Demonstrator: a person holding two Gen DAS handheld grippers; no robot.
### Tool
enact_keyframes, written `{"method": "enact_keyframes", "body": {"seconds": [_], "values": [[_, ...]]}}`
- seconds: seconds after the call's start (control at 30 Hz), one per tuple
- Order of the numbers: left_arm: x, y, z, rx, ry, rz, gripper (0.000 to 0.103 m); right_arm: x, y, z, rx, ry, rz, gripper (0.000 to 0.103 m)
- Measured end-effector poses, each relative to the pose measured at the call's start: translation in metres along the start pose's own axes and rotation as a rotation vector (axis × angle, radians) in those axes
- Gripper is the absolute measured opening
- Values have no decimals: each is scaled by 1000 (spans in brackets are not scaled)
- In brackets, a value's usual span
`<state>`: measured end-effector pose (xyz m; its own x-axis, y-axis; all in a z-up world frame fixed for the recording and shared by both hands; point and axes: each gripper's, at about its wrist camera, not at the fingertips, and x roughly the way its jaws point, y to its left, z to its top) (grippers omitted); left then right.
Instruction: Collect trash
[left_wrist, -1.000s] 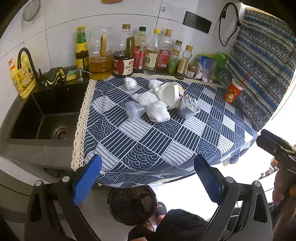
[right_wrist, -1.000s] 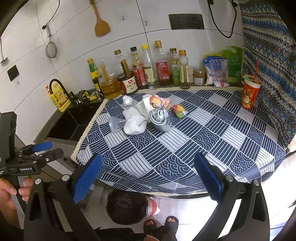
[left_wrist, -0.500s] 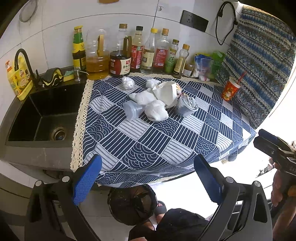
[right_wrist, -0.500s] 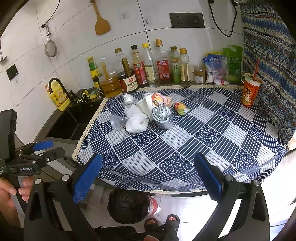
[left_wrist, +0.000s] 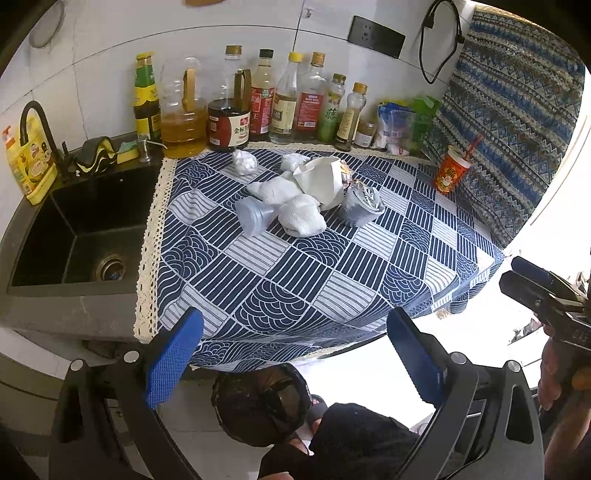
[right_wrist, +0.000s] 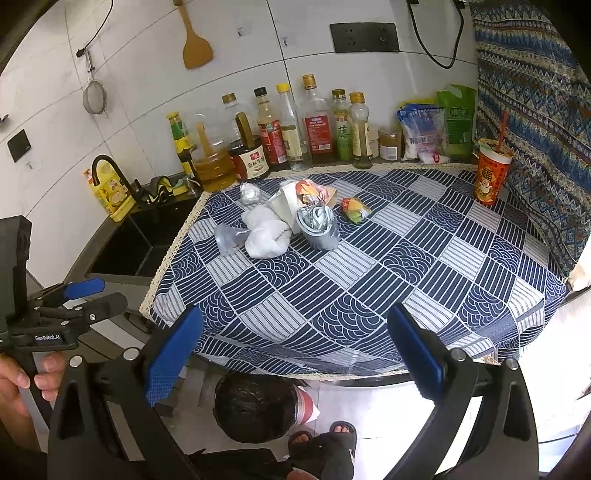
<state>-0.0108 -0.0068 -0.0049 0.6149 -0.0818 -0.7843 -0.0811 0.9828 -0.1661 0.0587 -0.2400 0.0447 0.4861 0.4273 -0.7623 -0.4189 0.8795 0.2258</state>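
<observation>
- Left wrist view: I am holding the left gripper (left_wrist: 293, 349) out from the near edge of the desk (left_wrist: 280, 291), its blue pads spread wide apart and gripping nothing.
- The trash is sitting in a cluster toward twelve o'clock on the patterned cloth: a clear plastic cup (left_wrist: 255, 216) lying on its side at the left, a crumpled white tissue wad (left_wrist: 303, 220) touching it, a white paper bag (left_wrist: 321, 179) behind, and a grey foil-lidded cup (left_wrist: 360, 206) tipped over at the right.
- A small tissue ball (left_wrist: 243, 161) is lying apart at eleven o'clock, near the bottles.
- A black-lined bin (left_wrist: 264, 402) is standing on the floor at six o'clock, under the desk edge.
- Right wrist view: I am keeping the right gripper (right_wrist: 293, 349) equally wide open and empty, off the near edge.
- A colourful wrapper (right_wrist: 355, 209) is lying just right of the cluster, and a red drink cup (right_wrist: 491, 171) is standing upright at two o'clock.
</observation>
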Motion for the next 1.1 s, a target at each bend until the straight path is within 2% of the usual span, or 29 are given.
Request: {"method": "enact_keyframes", "body": {"seconds": [0.5,0.93,1.1], "values": [[19,0,16,-21,13,-12,96,21,-9,19,-33,27,32,99],[72,3,52,-110,76,-11,96,78,-44,57,-42,102,79,99],[98,8,63,-129,114,24,96,109,-54,69,-48,144,100,99]]}}
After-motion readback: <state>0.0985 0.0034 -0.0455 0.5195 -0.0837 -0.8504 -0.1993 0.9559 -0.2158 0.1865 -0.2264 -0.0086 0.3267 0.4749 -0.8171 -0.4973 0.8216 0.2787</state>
